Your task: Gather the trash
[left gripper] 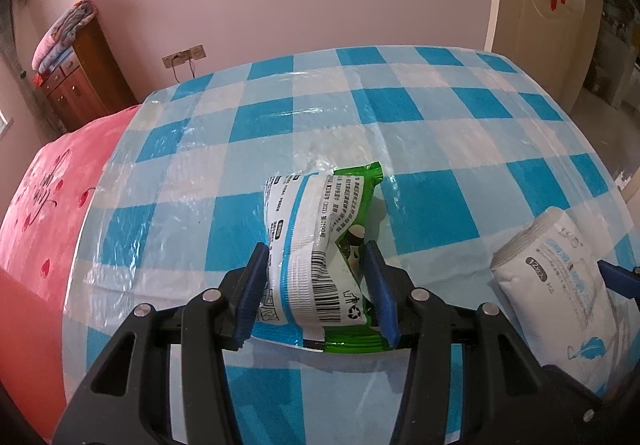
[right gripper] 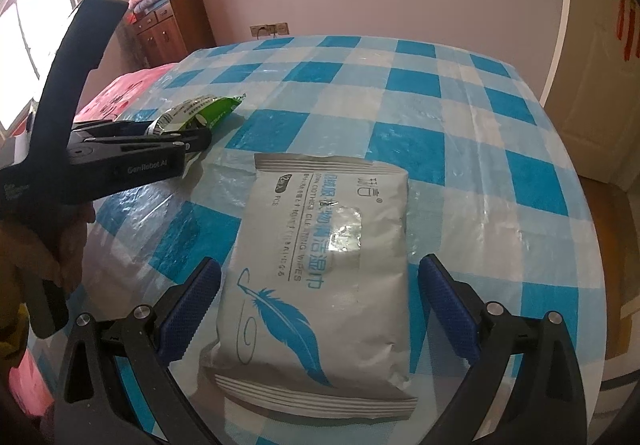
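- Your left claw (left gripper: 318,281) pinches the green packet (left gripper: 316,245), squeezed over the checked tablecloth (left gripper: 400,109); that slick film could slip out.
- Your right claw (right gripper: 320,309) stands wide around the grey wipes pack (right gripper: 320,285), pads apart; closing off-centre could push it away.

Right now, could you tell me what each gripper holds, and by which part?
The left gripper pinches the green-and-white plastic packet across its middle; the right gripper is open around the grey wipes pack.

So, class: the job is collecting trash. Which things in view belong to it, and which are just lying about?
Job: green and white packet, held by the left hand-held gripper; grey wipes pack.

Lying about: wooden cabinet, folded blankets, checked tablecloth.
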